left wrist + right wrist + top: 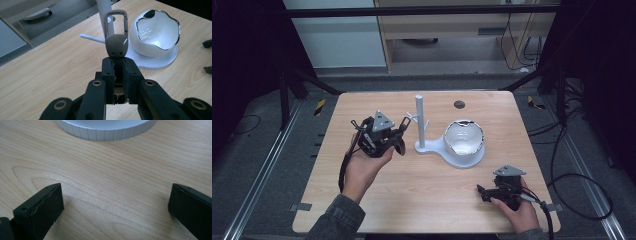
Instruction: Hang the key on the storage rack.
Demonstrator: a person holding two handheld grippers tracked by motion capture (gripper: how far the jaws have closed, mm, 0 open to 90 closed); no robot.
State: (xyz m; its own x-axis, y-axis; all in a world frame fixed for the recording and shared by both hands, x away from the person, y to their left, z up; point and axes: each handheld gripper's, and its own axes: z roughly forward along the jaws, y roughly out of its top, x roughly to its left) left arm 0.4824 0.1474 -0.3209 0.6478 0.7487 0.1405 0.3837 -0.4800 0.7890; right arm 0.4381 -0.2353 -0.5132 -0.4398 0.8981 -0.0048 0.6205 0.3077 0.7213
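The keyring clip [116,37] is a small brownish-grey metal piece: a solid rounded body with two tiny holes near its lower edge, and above it an oblong carabiner-style loop with a see-through middle. It stands upright out of the left gripper [117,67], whose two black jaws are pressed tight together on the clip's lower end, so the loop pokes up past the fingertips. Through and behind the loop rises the white post [103,15] of a stand, with a thin white peg [91,38] jutting sideways from it just beside the clip.

On the stand's round flat base [160,62] sits a white bowl [157,35] with a wavy, shiny rim (nothing inside that I can make out).

From above, the left gripper [384,135] hovers left of the post over the wooden table [412,200]. The right gripper [492,192] rests low near the table's front right corner, well apart from the stand, its jaws spread wide with only bare wood between them.
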